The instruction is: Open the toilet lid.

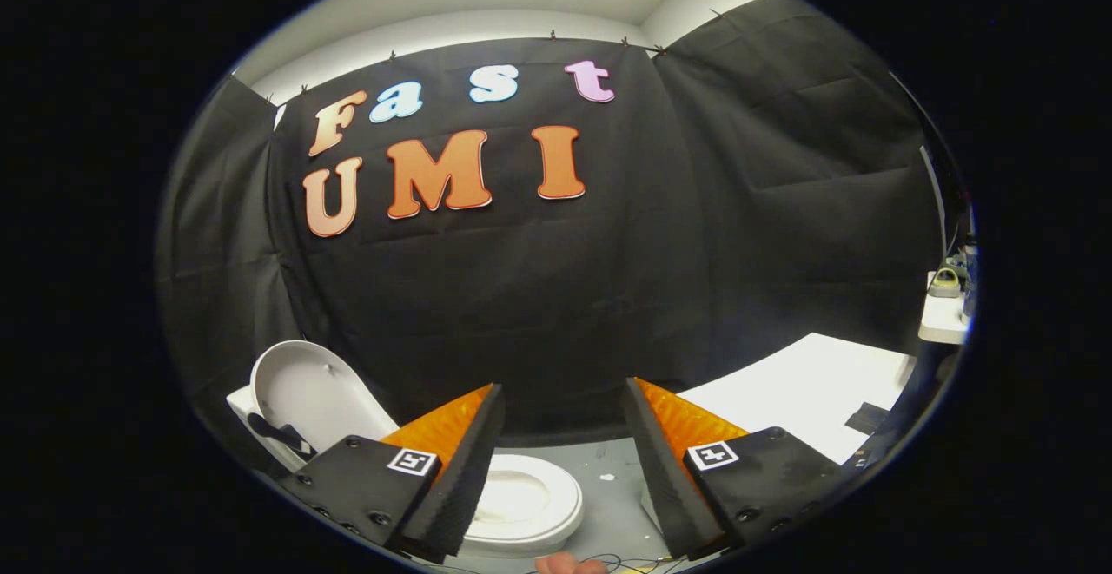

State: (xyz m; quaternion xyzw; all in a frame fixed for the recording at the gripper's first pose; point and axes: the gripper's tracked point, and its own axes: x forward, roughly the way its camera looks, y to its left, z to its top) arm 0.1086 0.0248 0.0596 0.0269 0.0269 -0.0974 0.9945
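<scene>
The white oval plastic toilet lid (308, 396) stands raised, tilted back from the bowl and leaning toward the black cloth wall (539, 296) behind it, its hollow inner face turned to the camera. Below and to its right sits the white ceramic toilet bowl (534, 504) with its seat ring down and the basin open to view, resting on the grey floor (608, 491).

The gripper (563, 457) is held above the bowl; its jaws are spread wide with nothing between them, and neither one touches the lid. The left jaw partly overlaps the bowl's near side in view, and the lid is beyond it to the left.

Further right, a flat white desk (808, 387) carries a small dark flat object (867, 418). A fingertip (569, 565) of a person shows just under the jaws, beside thin cables (630, 564) on the floor.
</scene>
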